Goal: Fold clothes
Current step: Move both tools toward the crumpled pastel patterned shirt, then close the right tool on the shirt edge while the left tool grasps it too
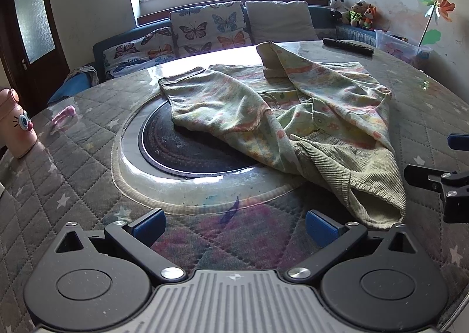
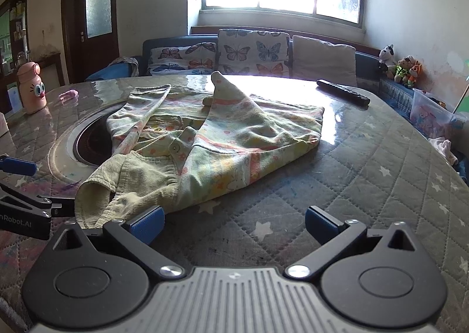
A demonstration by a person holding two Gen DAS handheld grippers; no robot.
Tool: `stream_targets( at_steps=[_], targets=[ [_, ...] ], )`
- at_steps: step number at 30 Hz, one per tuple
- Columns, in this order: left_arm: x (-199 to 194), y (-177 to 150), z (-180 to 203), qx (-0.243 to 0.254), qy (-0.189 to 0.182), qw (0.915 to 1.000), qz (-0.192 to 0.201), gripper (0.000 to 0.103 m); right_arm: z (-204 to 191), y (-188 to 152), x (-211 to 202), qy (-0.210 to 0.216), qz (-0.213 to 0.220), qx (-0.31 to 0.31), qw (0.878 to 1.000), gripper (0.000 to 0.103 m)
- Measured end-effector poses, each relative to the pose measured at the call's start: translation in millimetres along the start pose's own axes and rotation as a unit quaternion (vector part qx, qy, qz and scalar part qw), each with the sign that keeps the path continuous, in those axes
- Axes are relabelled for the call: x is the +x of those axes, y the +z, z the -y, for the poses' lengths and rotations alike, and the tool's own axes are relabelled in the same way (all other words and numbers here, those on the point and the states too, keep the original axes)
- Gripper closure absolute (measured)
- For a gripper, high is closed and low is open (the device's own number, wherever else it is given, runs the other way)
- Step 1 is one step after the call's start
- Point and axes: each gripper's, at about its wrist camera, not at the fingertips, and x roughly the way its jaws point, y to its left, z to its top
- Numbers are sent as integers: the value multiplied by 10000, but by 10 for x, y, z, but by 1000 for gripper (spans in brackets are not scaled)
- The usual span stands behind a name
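Left gripper [image 1: 234,229] spread wide, holding nothing, hovering low over the quilted table cover [image 1: 76,174] just short of the hooded jacket [image 1: 293,116]. Right gripper [image 2: 234,223] likewise spread and empty, left blue pad [image 2: 148,223] just beside the jacket's ribbed green hood [image 2: 126,183]. Jacket lying rumpled on the round table, one sleeve [image 1: 211,101] draped over the dark round hotplate [image 1: 187,148]. Beyond the jacket, a black remote control [image 2: 343,92]. Left of the jacket, a pink cartoon bottle [image 2: 30,87].

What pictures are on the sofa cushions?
Butterflies, in orange, blue and dark outlines on white cushions; clearest in the right wrist view.
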Motion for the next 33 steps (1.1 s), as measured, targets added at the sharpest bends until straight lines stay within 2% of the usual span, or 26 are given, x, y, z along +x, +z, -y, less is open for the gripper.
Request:
stream_targets(
  at_steps=[13,22,27,33],
  targets=[
    [40,92,-54,27,42,10000,30,0,-23,98,74,2,9,-119,9999,0],
    [79,299,-177,29,195,9997,173,0,8,253,200,-8,-1,-243,9997,0],
    [167,435,-199,53,191,9996,186,0,26,427,333,57,-24,-404,9992,0],
    [307,534,-201,67,117,9998,133,0,71,790,638,161,34,-495,9986,0]
  ],
)
